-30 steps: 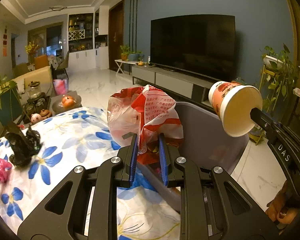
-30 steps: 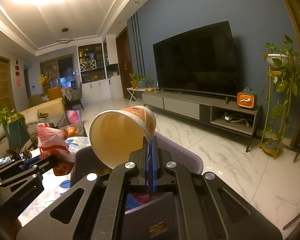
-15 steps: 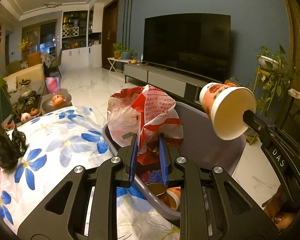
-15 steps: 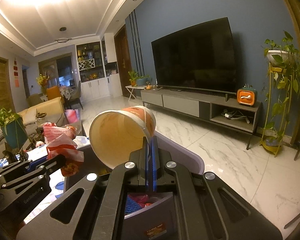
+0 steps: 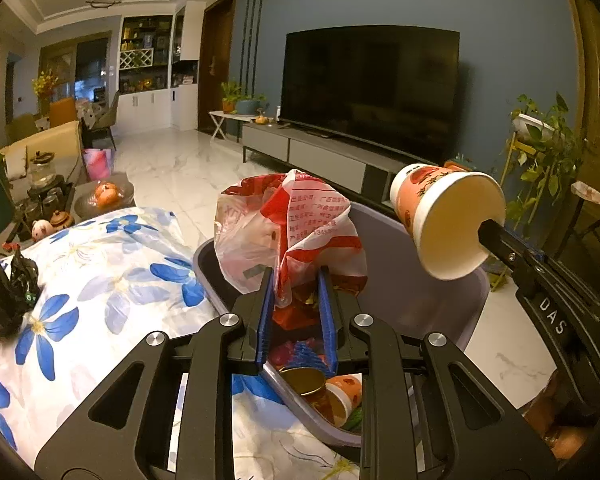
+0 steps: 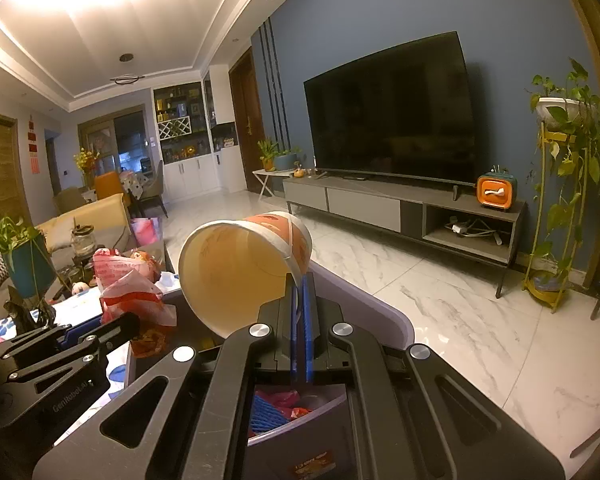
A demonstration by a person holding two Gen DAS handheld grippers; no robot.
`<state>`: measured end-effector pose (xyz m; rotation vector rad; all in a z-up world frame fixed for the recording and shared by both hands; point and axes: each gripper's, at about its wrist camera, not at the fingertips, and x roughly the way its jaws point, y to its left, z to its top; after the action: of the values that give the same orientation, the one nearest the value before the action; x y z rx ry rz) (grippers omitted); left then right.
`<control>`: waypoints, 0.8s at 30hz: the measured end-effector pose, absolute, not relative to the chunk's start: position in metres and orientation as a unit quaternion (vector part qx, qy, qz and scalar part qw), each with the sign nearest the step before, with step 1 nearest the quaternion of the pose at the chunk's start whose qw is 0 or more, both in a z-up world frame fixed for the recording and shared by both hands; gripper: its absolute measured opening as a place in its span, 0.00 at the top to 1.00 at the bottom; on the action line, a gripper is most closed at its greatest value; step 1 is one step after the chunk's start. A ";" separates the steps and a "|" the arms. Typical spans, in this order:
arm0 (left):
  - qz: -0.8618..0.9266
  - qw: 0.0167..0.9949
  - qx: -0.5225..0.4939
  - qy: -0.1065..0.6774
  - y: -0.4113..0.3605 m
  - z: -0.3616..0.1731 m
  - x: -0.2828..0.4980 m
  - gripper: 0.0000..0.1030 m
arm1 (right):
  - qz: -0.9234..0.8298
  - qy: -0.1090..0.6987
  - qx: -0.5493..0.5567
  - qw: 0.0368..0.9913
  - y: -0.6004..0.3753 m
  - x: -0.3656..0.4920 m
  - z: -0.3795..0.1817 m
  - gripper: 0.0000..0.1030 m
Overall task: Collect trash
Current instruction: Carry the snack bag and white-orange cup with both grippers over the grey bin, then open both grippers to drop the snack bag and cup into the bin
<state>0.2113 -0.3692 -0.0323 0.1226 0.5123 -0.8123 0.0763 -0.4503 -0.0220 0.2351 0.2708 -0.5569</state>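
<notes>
Trash bin (image 5: 412, 292), grey, sits below both grippers, already holding cups and wrappers. Left gripper (image 5: 296, 284) fingers pinch a red-white plastic bag (image 5: 288, 232) above it; right gripper (image 6: 299, 292) fingers pinch a paper cup (image 6: 240, 272) rim. Both drops remain.

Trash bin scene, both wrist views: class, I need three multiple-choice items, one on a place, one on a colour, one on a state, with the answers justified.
1. Where is the paper cup?
A. on the flowered tablecloth
B. in the air over the grey bin
C. on the TV stand

2. What colour are the flowers on the tablecloth?
A. blue
B. yellow
C. green

3. How is the left gripper holding the red-and-white plastic bag?
A. open beside it
B. shut on it
C. pressing it flat on the floor

Answers: 1 B, the right gripper pinches its rim above the bin. 2 A, blue petals on white cloth. 3 B, the bag bunches between both fingers.
</notes>
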 end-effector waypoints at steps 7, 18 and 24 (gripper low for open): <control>-0.395 0.882 0.054 0.252 -0.371 -0.034 0.212 0.79 | -0.272 0.133 0.119 0.946 -0.451 0.079 -0.023 0.96; -0.405 0.878 0.052 0.250 -0.371 -0.034 0.213 0.71 | -0.259 0.132 0.129 0.948 -0.461 0.082 -0.024 0.94; -0.396 0.885 0.044 0.240 -0.363 -0.034 0.212 0.34 | -0.256 0.130 0.134 0.949 -0.461 0.080 -0.025 0.77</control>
<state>0.2122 -0.3632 -0.0339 0.0915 0.4984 -0.8242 0.0801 -0.4613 -0.0252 0.2726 0.2646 -0.5205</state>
